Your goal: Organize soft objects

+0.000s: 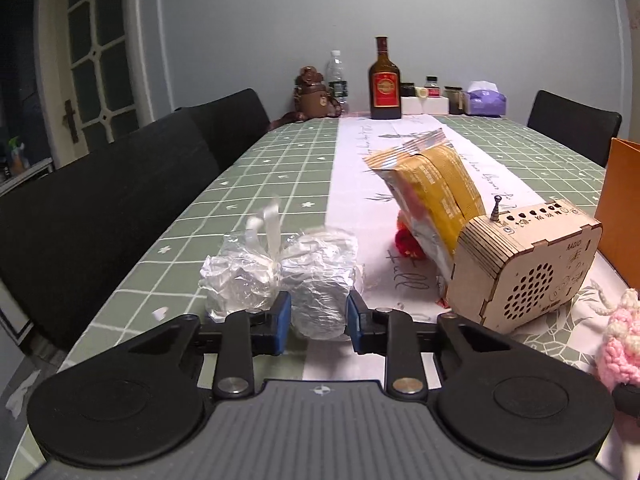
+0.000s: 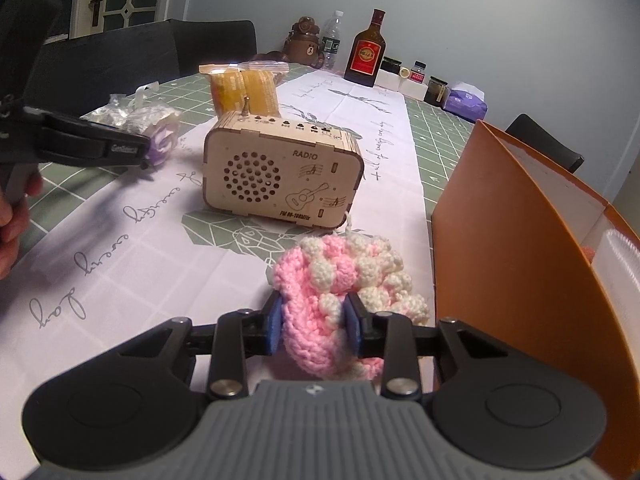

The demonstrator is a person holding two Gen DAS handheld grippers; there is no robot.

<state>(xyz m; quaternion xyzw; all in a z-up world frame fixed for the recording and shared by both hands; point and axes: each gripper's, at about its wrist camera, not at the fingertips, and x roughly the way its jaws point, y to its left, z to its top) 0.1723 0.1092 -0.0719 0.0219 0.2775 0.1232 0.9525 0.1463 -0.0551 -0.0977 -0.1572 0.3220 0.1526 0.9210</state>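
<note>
Two soft rolls wrapped in crinkled clear plastic lie on the green checked tablecloth (image 1: 168, 240). My left gripper (image 1: 319, 310) is shut on the right-hand roll (image 1: 320, 272), its blue pads pressing both sides; the other roll (image 1: 236, 280) lies just left of it. The right wrist view shows the same left gripper (image 2: 146, 156) at that roll (image 2: 162, 140). My right gripper (image 2: 312, 322) is shut on a pink and white knitted piece (image 2: 340, 276), also seen in the left wrist view as the knitted piece (image 1: 620, 344) at the right edge.
A wooden radio box (image 2: 280, 172) stands mid-table, with a yellow snack bag (image 1: 436, 188) and a small red knitted thing (image 1: 406, 242) behind it. An open orange box (image 2: 512, 240) stands at the right. Bottles, jars and a tissue pack (image 1: 486, 98) line the far edge. Black chairs (image 1: 120, 200) flank the table.
</note>
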